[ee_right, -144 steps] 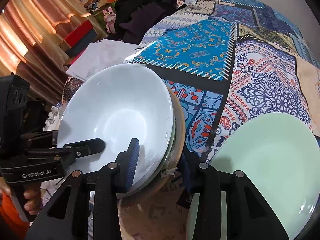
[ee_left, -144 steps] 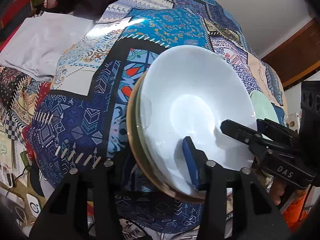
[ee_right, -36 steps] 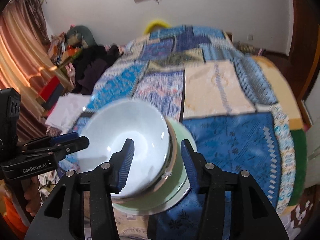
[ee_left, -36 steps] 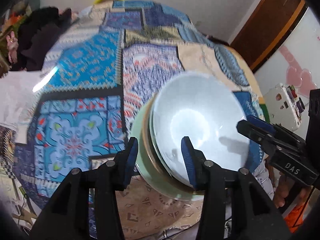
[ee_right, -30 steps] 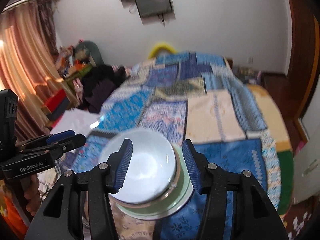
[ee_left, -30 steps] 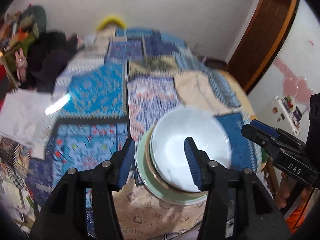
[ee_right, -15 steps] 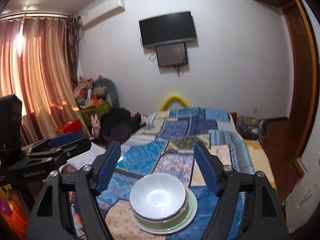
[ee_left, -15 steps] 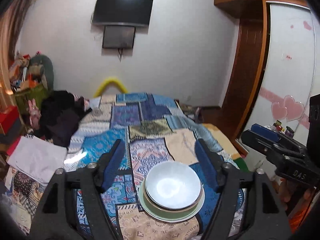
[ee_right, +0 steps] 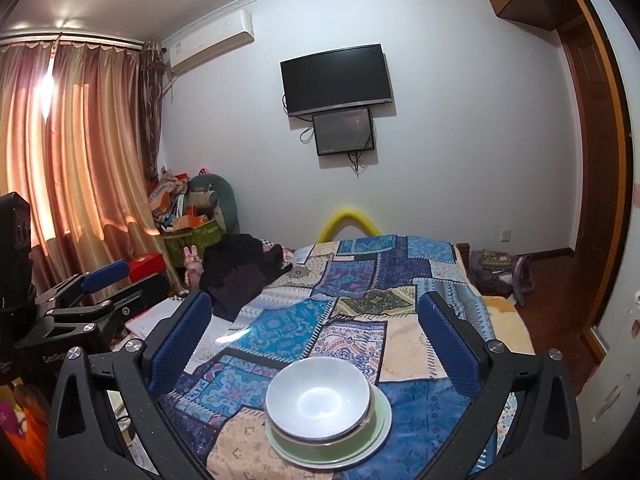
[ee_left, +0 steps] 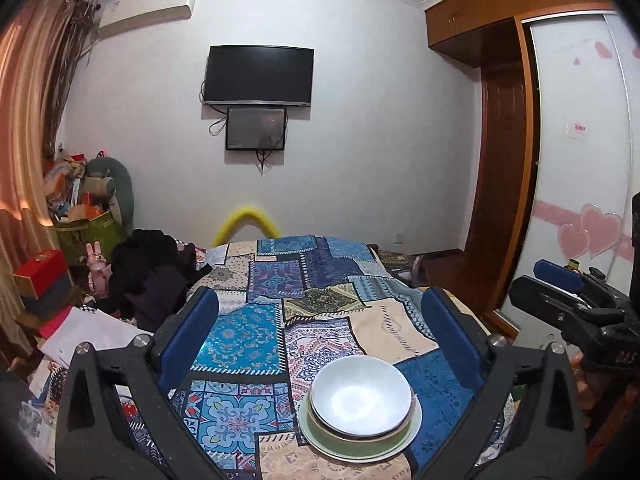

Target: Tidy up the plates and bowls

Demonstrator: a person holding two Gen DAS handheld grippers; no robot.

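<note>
A white bowl point(ee_left: 361, 392) sits on top of a stack with a brown-rimmed dish under it, all on a pale green plate point(ee_left: 412, 426) at the near end of the patchwork bedspread point(ee_left: 256, 336). The same white bowl point(ee_right: 318, 398) and green plate point(ee_right: 382, 426) show in the right wrist view. My left gripper point(ee_left: 320, 336) is open and empty, held high and back from the stack. My right gripper point(ee_right: 314, 334) is open and empty, also raised and back. Each gripper shows at the edge of the other's view.
A black clothes pile point(ee_left: 154, 276) and white papers point(ee_left: 84, 336) lie on the bed's left side. A TV point(ee_left: 258, 76) hangs on the far wall. Curtains point(ee_right: 72, 168) stand left, a wardrobe point(ee_left: 568, 184) right. Clutter point(ee_right: 188, 216) fills the far left corner.
Both grippers let go of the bowl stack, which now rests on the green plate. They opened wide and pulled up and back, so the whole room came into view.
</note>
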